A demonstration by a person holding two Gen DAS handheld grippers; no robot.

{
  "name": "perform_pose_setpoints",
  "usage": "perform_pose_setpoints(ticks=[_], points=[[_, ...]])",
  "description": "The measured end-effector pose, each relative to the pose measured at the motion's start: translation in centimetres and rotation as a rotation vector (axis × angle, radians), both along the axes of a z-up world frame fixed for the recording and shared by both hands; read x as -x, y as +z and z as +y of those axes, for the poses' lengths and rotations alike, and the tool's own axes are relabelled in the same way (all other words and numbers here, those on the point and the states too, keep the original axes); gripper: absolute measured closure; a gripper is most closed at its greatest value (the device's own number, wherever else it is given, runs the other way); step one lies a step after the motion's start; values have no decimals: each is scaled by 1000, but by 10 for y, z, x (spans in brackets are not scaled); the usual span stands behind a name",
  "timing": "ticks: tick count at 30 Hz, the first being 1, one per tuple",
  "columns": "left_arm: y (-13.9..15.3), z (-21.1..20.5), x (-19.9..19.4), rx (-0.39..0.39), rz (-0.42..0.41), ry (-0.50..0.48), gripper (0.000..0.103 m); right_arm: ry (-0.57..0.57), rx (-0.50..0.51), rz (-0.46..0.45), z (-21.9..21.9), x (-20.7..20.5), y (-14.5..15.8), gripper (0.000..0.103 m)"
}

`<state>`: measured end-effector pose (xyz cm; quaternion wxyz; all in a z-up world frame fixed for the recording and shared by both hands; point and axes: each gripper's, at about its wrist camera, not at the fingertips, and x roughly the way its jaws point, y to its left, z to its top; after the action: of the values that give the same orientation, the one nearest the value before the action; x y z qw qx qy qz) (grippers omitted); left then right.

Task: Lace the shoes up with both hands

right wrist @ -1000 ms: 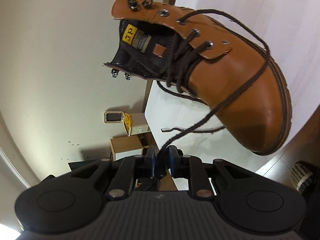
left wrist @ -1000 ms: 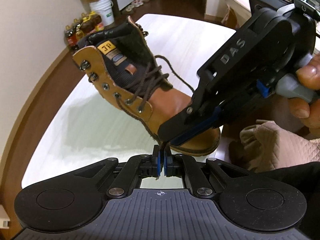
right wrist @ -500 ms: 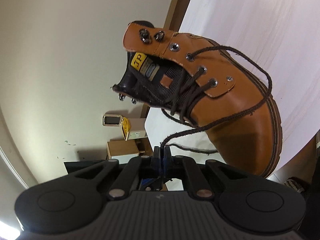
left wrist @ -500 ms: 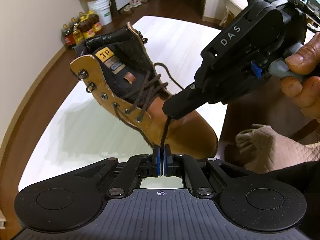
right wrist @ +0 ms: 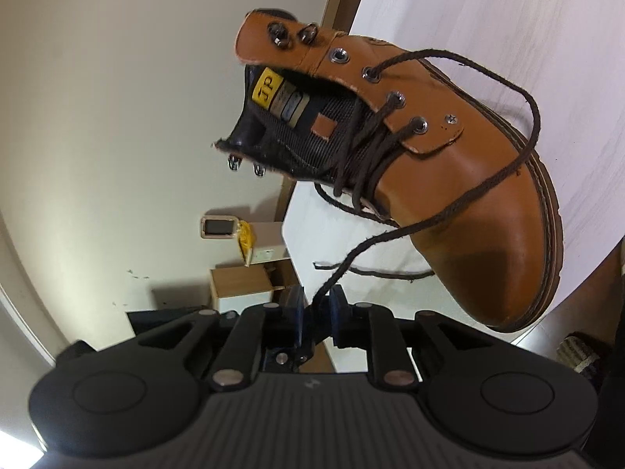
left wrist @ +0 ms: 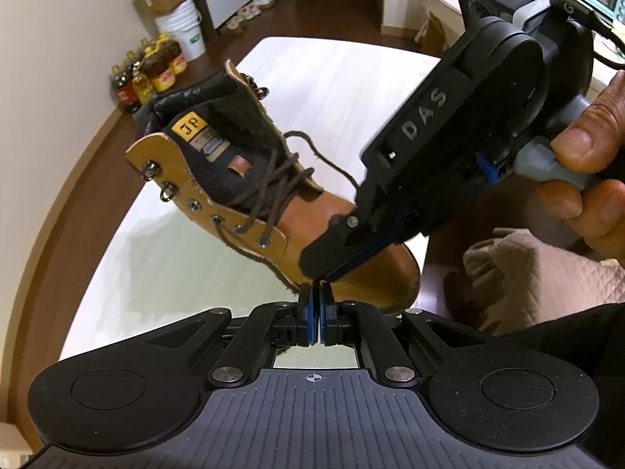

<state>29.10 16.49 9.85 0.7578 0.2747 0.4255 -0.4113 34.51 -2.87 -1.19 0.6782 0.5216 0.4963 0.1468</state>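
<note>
A tan leather boot (left wrist: 343,234) with dark brown laces stands on the white table (left wrist: 343,74), tongue open, lower eyelets laced. My left gripper (left wrist: 315,293) is shut on a lace end near the boot's toe. My right gripper (left wrist: 316,269) comes in from the right, its tips just above the left gripper's. In the right wrist view the boot (right wrist: 468,195) fills the frame, and my right gripper (right wrist: 315,301) has its fingers slightly apart with the long lace (right wrist: 429,222) running between them. A second lace end (right wrist: 371,271) lies on the table.
Oil bottles (left wrist: 150,72) and a white bucket (left wrist: 183,33) stand on the floor past the table's far left. A quilted pink cushion (left wrist: 539,277) sits right of the table. A small wooden cabinet (right wrist: 242,285) shows in the right wrist view.
My right gripper was shut on the lace half a second ago and has since opened slightly. It has dropped back close over the left gripper's tips. The left gripper stays shut on its lace.
</note>
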Motion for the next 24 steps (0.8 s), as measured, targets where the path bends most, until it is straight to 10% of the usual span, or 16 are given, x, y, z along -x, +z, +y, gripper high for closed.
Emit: perform_pose_setpoints(ticks=[16,24], points=[[63,1,-82,29,-23,-130,97,-321,5,-112,-60,-11,17,99],[82,-31,-173,-25,144,-332,69,-299,-1,-73,-60,-16,3,99]])
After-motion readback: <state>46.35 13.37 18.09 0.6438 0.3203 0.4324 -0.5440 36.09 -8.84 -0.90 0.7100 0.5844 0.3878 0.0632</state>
